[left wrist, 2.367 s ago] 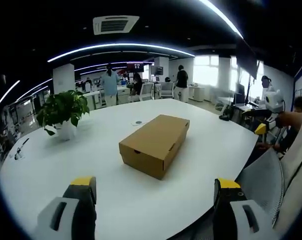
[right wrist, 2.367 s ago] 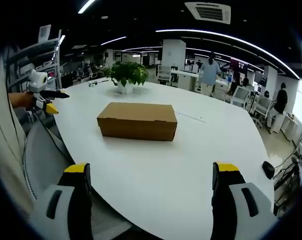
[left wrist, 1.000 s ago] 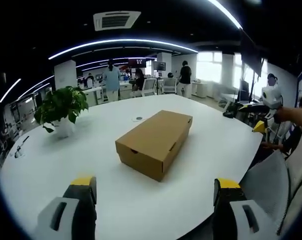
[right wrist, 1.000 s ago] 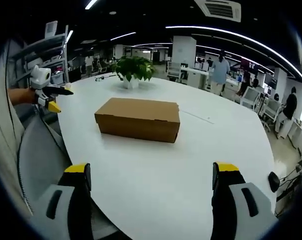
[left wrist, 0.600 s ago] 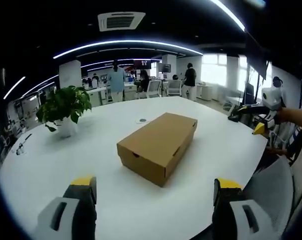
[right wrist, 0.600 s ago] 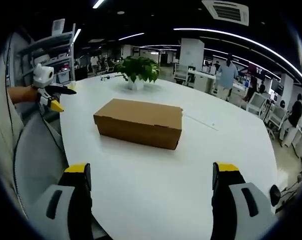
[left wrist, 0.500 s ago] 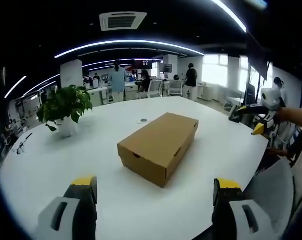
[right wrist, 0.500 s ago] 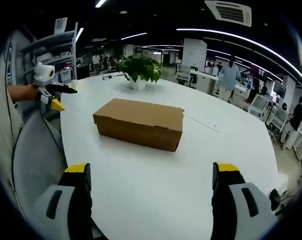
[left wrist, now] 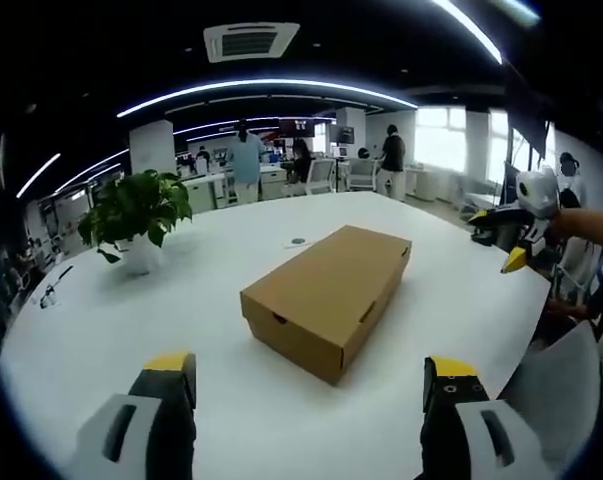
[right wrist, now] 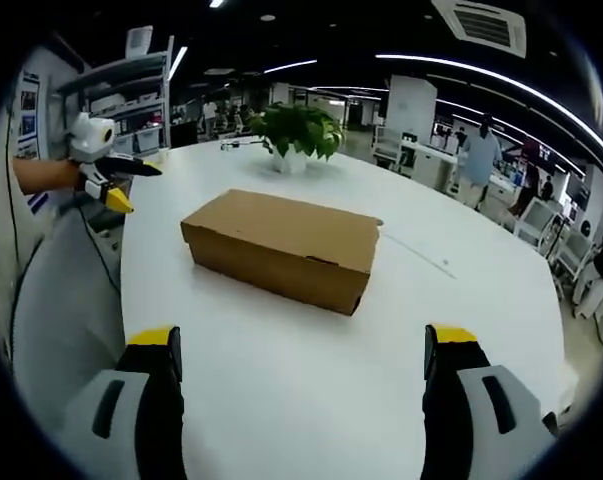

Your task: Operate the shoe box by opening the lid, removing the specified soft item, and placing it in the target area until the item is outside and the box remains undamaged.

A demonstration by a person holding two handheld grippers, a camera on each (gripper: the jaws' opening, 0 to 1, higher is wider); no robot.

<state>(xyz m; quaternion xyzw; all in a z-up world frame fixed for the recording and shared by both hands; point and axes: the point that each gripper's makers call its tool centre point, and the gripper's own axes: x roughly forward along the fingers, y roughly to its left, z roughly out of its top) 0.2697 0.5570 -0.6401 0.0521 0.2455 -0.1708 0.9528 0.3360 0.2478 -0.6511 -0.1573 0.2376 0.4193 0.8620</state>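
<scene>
Both grippers [left wrist: 306,385] [right wrist: 306,355] have closed in — shoe box [left wrist: 328,296] lid still shut.

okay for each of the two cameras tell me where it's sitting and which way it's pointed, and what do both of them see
Left gripper view: rides on the left gripper, looking along its open jaws at the shoe box; the right gripper and a forearm enter from the right.
Right gripper view: rides on the right gripper, facing the box's long side; the left gripper shows at left.
Shared: the closed box, the white table, the potted plant.
</scene>
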